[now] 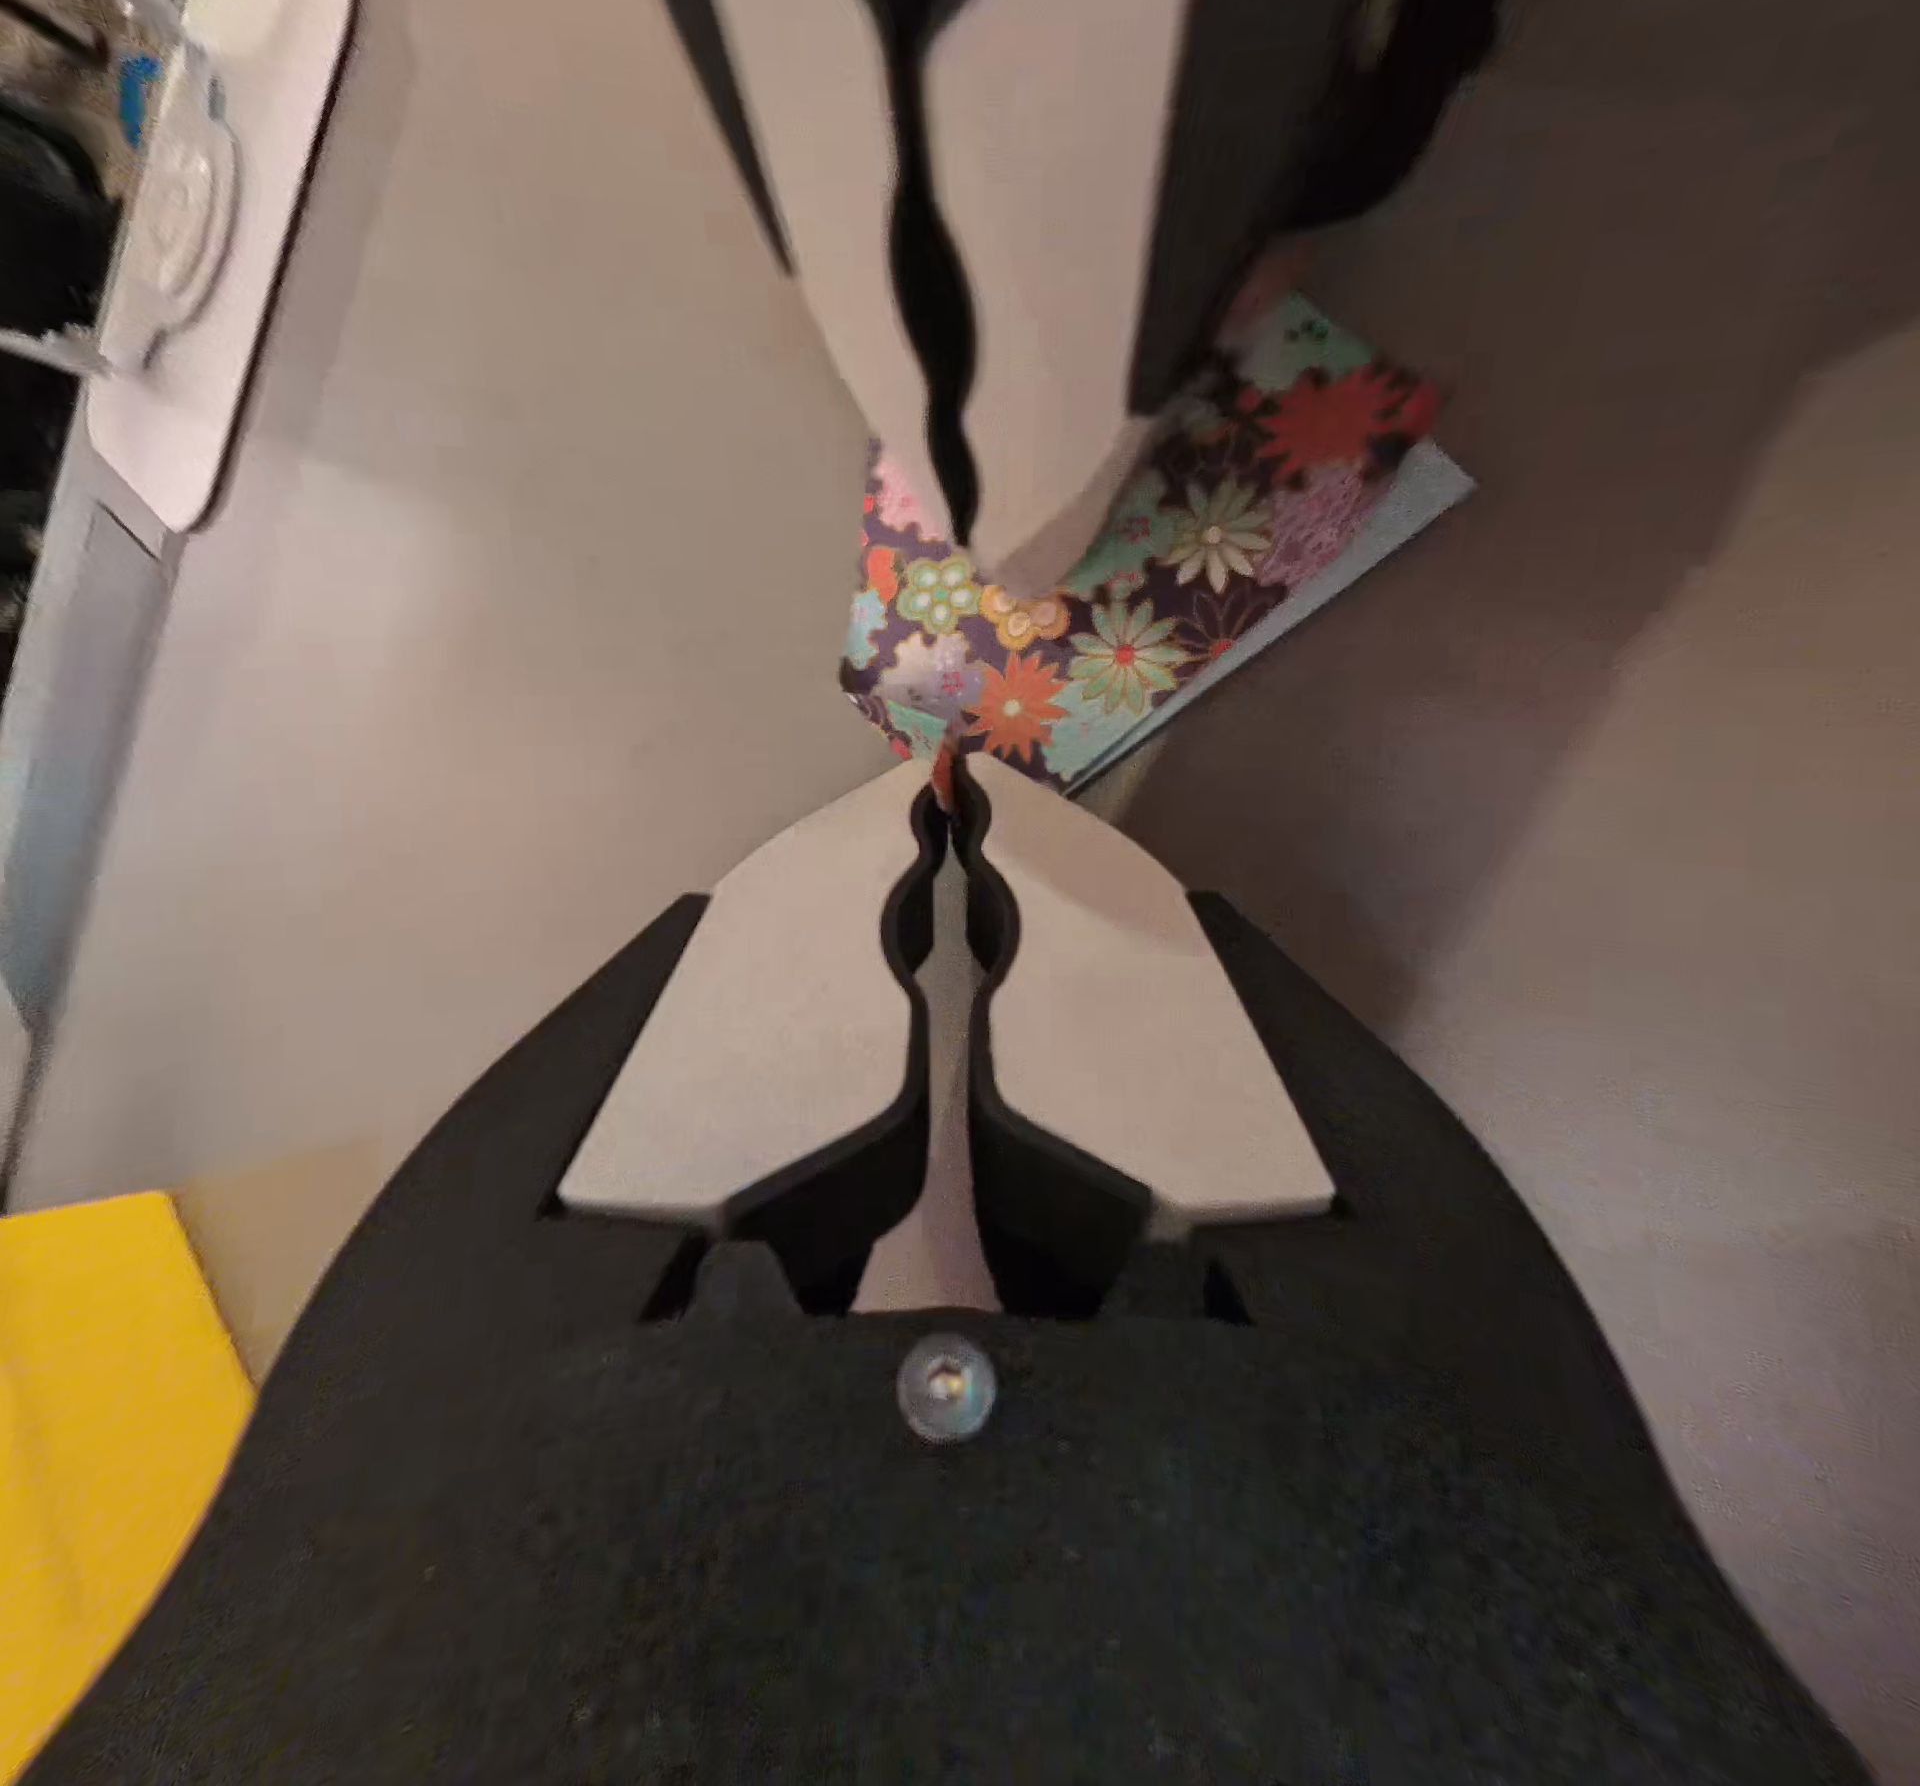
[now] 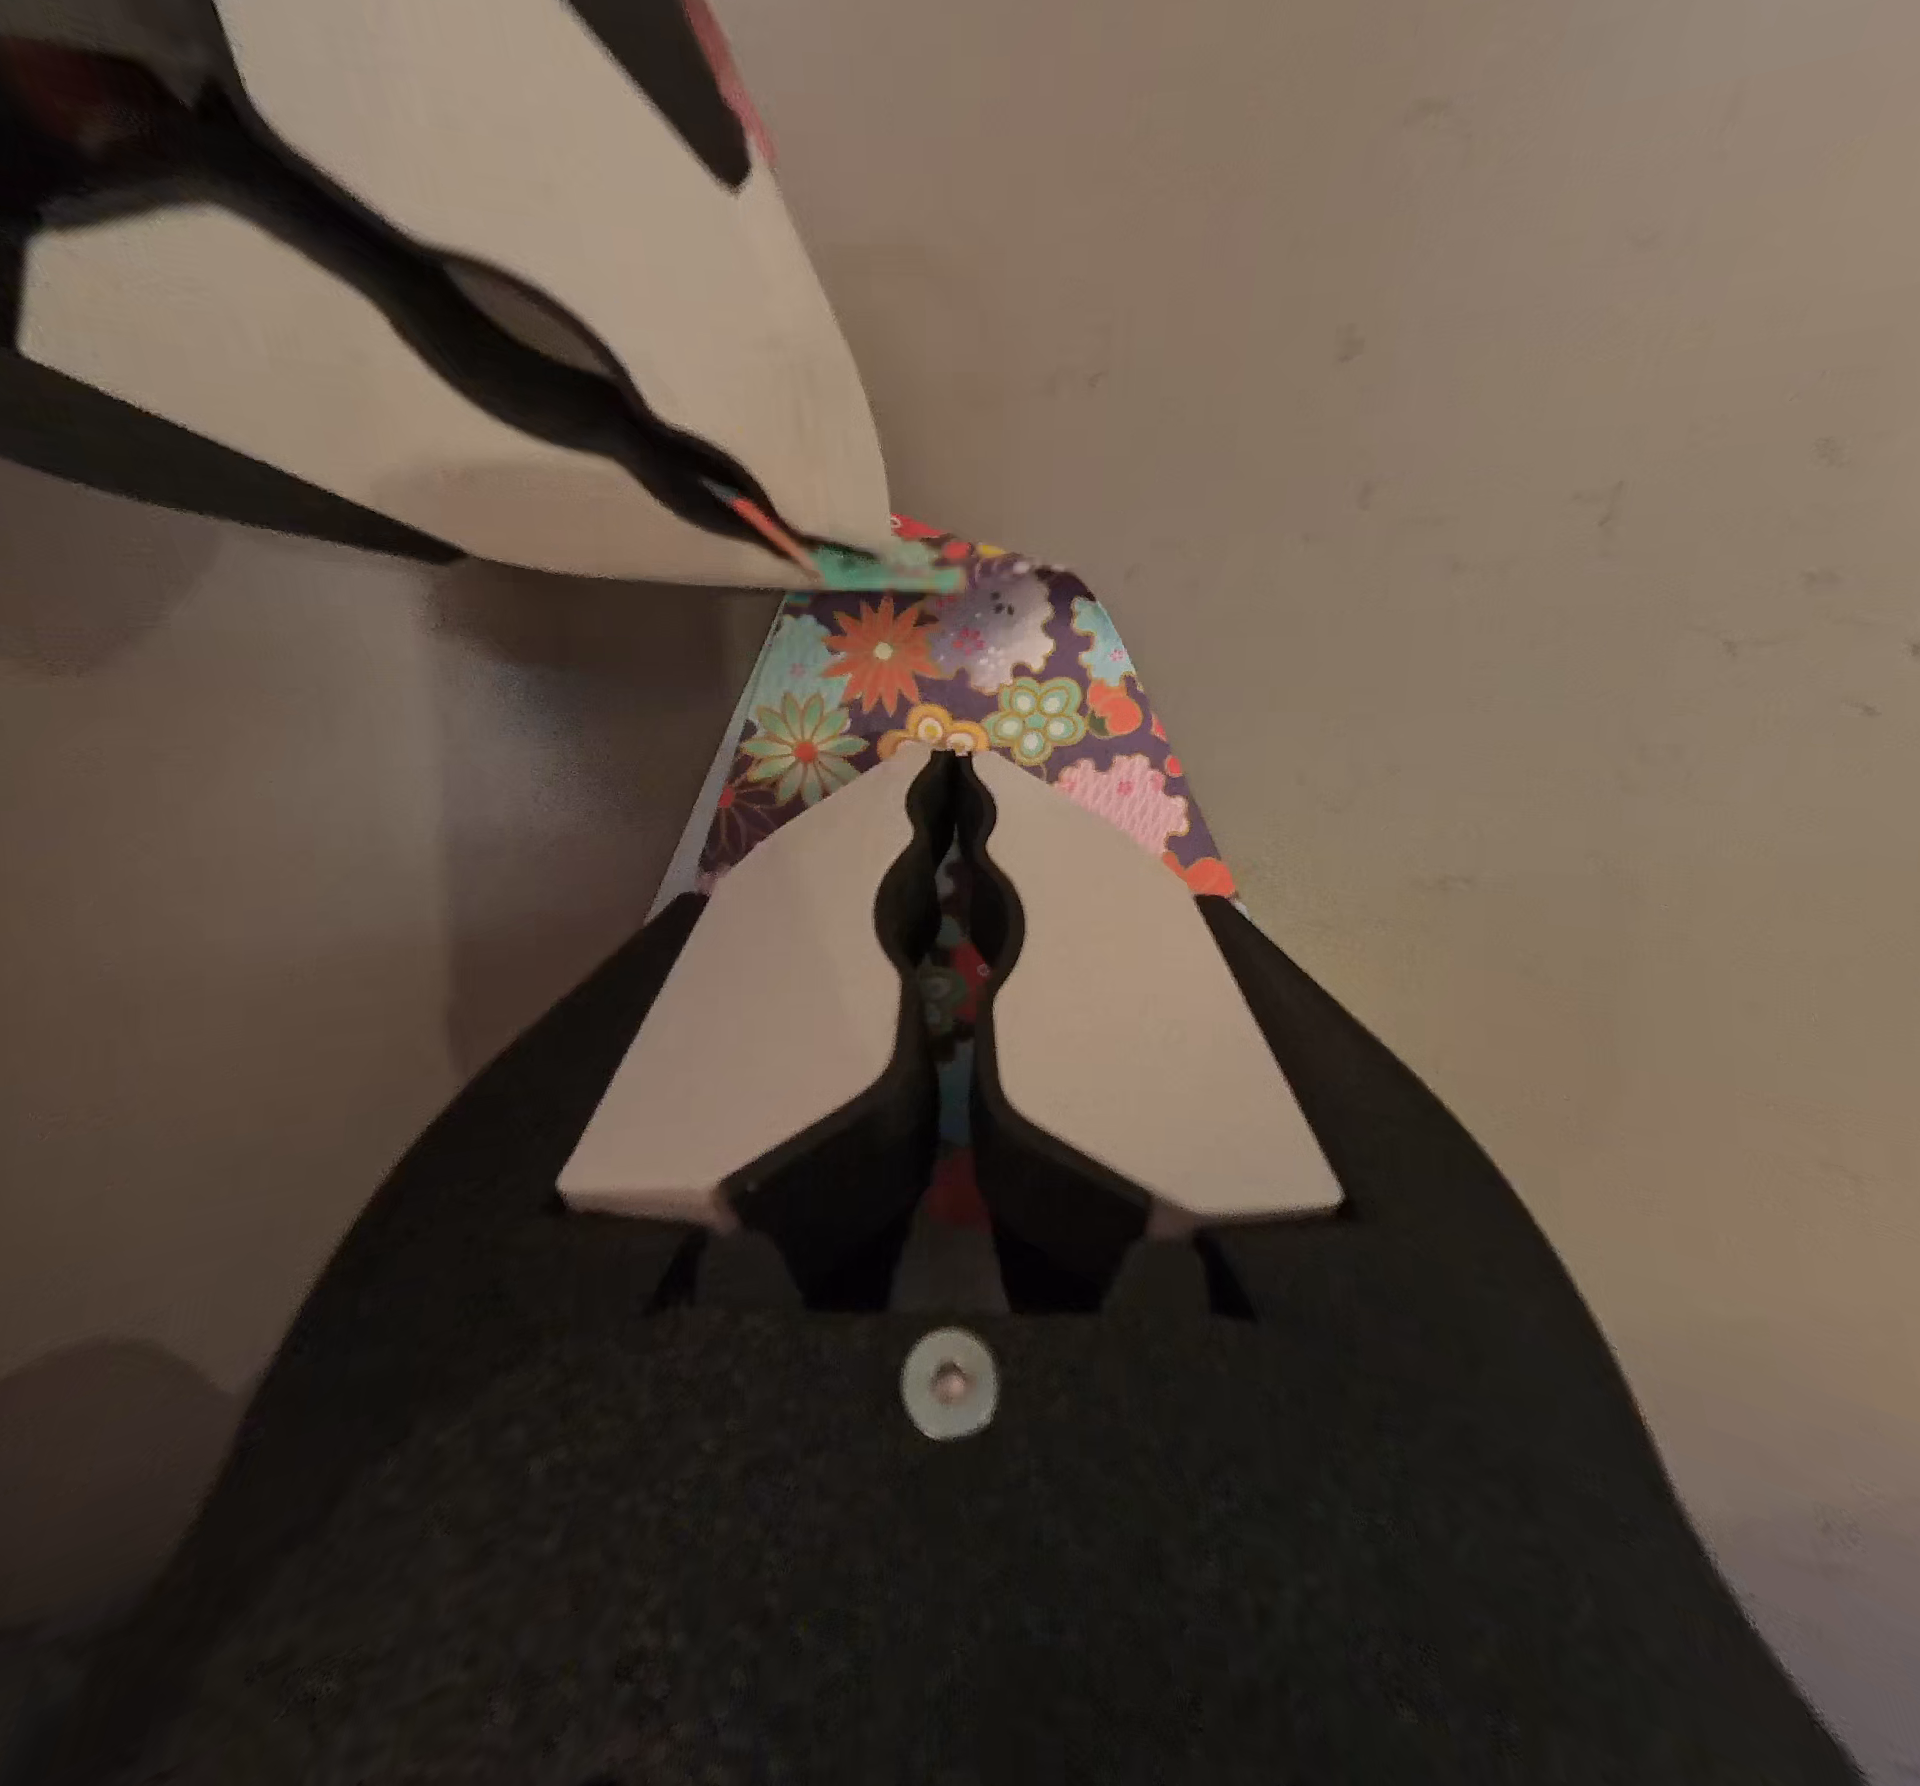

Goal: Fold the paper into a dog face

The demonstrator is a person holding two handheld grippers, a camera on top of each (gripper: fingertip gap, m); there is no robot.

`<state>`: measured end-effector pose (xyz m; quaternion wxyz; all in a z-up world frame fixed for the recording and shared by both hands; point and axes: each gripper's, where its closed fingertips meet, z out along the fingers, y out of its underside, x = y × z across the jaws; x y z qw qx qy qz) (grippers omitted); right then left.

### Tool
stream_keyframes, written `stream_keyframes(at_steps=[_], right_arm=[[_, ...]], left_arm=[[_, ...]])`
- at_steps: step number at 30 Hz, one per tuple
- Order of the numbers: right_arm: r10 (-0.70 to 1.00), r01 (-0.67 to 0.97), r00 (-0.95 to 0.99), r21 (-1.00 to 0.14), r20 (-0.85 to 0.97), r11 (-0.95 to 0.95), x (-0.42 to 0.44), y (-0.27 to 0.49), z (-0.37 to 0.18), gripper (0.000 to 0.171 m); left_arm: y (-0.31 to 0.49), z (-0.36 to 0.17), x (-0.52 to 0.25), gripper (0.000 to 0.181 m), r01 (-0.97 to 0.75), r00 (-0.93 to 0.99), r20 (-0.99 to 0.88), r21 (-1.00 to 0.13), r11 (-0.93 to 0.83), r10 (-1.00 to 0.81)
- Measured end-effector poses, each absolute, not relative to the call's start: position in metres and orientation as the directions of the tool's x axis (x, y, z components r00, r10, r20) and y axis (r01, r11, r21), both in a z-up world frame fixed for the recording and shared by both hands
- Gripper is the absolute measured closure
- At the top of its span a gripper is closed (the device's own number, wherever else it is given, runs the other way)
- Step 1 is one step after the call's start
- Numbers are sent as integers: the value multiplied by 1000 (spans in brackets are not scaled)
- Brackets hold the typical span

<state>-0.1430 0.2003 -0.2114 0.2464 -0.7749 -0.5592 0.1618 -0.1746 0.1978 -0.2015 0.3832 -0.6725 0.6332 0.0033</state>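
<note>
Both grippers are closed on the floral paper (image 1: pixel 1122 593), which is held between them over the table (image 1: pixel 520 697): the left gripper (image 1: pixel 951 780) pinches one corner, the right gripper (image 2: pixel 951 757) another part. The right gripper's fingers (image 2: pixel 1122 988) hide much of the sheet. At the left edge, a white tray (image 1: pixel 239 209) holds blurred items I cannot make out.

the paper (image 1: pixel 1122 593) sits between the two grippers, above the surface (image 1: pixel 1558 1009). the left gripper (image 1: pixel 951 786) meets its near corner, and the right gripper (image 1: pixel 971 541) comes in from the far side onto its upper edge. a tray (image 1: pixel 218 261) lies far left, with a sheet (image 1: pixel 94 1424) at near left.
</note>
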Motion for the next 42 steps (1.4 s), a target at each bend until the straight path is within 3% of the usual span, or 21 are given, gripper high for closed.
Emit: stream_keyframes(at_steps=[5, 9, 20, 27, 33, 37, 42], right_arm=[[979, 806, 200, -575, 45, -138, -145, 193, -211, 159], [988, 791, 122, -611, 90, -42, -155, 192, -209, 140], [994, 774, 98, -631, 37, -53, -162, 202, -210, 127], [993, 769, 119, -634, 14, -84, -162, 201, -211, 128], [992, 775, 129, -625, 15, -91, -162, 202, -211, 130], [994, 784, 105, -617, 22, -69, -160, 200, -209, 130], [988, 643, 143, -753, -61, -140, -168, 203, -175, 140]], left_arm=[[195, -207, -172, 181, -872, 145, -527, -468, 144, -837], [195, -206, -174, 181, -871, 149, -515, -472, 135, -844], [194, -209, -176, 181, -888, 85, -565, -416, 195, -821], [193, -209, -177, 181, -918, 6, -608, -319, 237, -794], [193, -210, -176, 181, -915, 74, -482, -380, 132, -873], [193, -210, -176, 181, -921, 69, -491, -365, 133, -868], [194, -210, -177, 181, -931, 53, -542, -331, 155, -839]])
